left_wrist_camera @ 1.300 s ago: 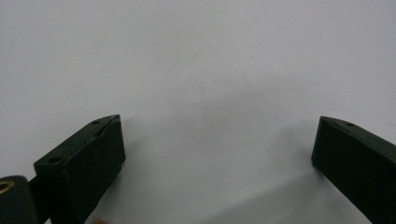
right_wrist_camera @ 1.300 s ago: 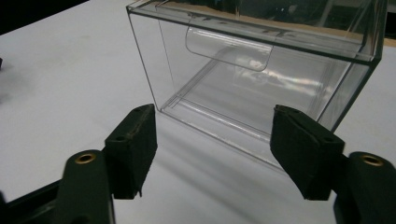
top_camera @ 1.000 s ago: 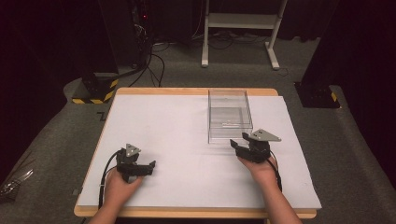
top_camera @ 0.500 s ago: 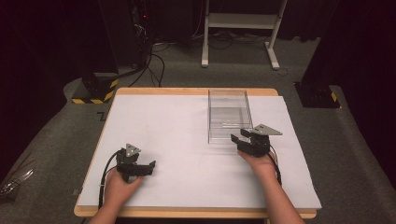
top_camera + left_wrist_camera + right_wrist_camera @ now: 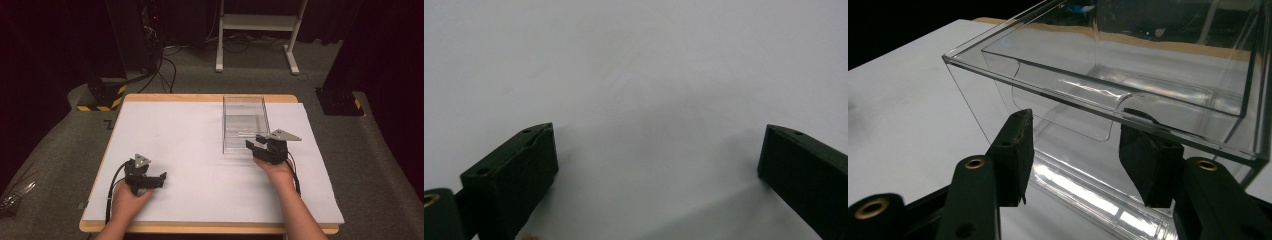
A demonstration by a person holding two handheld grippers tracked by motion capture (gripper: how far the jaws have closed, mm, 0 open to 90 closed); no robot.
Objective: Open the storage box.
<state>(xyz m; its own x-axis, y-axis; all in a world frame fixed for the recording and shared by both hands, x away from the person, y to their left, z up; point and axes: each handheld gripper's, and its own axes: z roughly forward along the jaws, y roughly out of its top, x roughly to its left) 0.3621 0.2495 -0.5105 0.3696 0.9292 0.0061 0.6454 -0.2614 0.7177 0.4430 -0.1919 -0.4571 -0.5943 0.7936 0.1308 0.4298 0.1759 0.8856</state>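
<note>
A dark room with black stands and cables on a grey carpet surrounds a wooden table (image 5: 200, 98) covered by a white sheet (image 5: 190, 145). On the far right part of the sheet stands a clear box (image 5: 243, 122), open at the top, upright and with nothing inside that I can make out. The right gripper (image 5: 256, 145) is at its near wall; in the right gripper view one jaw sits outside that wall and the other looks to be inside it, under the rim and beside the scooped cutout (image 5: 1068, 112). Those jaws have just been closing, with the wall between them, and they stand at a middling gap; whether the pads press the plastic I cannot tell. The left gripper (image 5: 159, 177) rests low on the near left of the sheet, well apart from the box, its jaws wide with only bare sheet between them. The box looks like thin hard plastic, so I would judge it light and stiff but slick, liable to slip or tip if pinched only at one edge. The near wall just below the rim seems the sensible hold, squeezed firmly yet not so hard that it cracks.
</note>
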